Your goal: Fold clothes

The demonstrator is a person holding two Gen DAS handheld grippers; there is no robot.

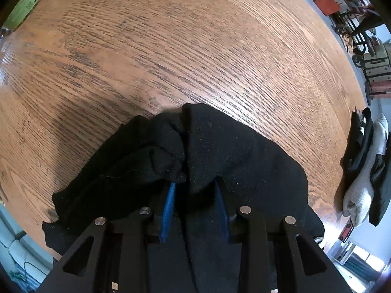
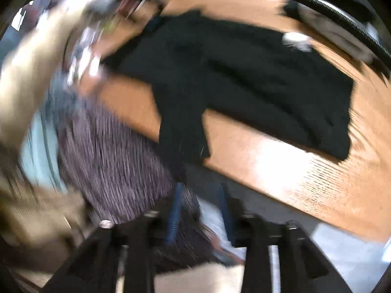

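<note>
Progress: early, black garment still spread on tabletop | your left tool pinching its bunched cloth | your right tool blurred, can't tell its state | folding remains.

Left wrist view: a garment lies on the table, bunched between and over both fingers of the left gripper; bare tabletop extends ahead of the jaws. Right wrist view: the garment lies spread on the table ahead of the right gripper, whose jaws sit beyond the table edge.
</note>
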